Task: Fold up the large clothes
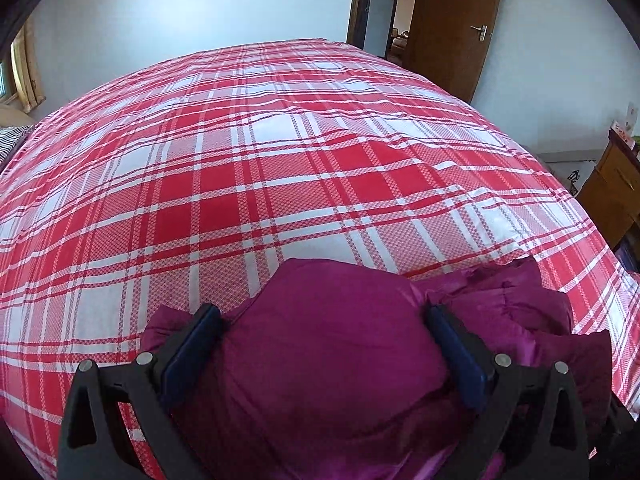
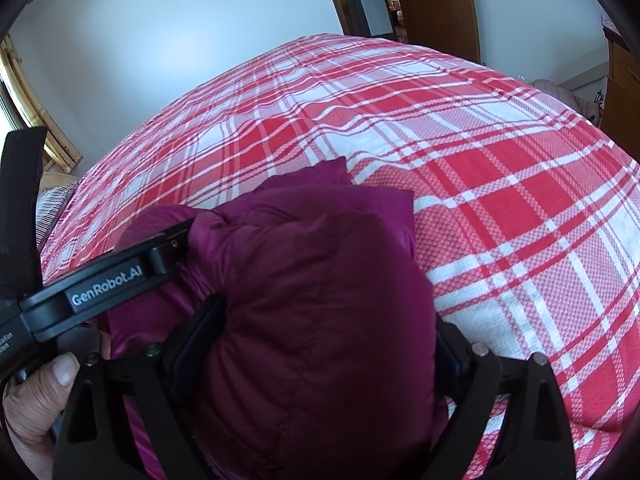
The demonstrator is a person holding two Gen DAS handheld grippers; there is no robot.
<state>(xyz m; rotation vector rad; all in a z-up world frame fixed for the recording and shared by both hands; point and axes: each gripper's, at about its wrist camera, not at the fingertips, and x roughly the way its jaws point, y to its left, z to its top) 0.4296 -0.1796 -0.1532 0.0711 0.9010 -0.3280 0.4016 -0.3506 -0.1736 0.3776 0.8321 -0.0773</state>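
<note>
Puffy magenta quilted jacket (image 1: 320, 352) bulging between both jaws, woven plaid bedspread (image 1: 280, 160)

Right tongs (image 2: 320, 344) clamped around a puffy magenta jacket (image 2: 320, 280) over the red plaid bedspread (image 2: 500, 168).

Bulky magenta quilted down jacket (image 1: 328, 344), of smooth, slightly shiny fabric, bunched into a puffy mound at the near edge of the bed. Padded bulk squeezed between both tools. Stitched seams visible across the panels; a loose flat flap poking out beyond the mound, further folds crumpled to one side.
</note>
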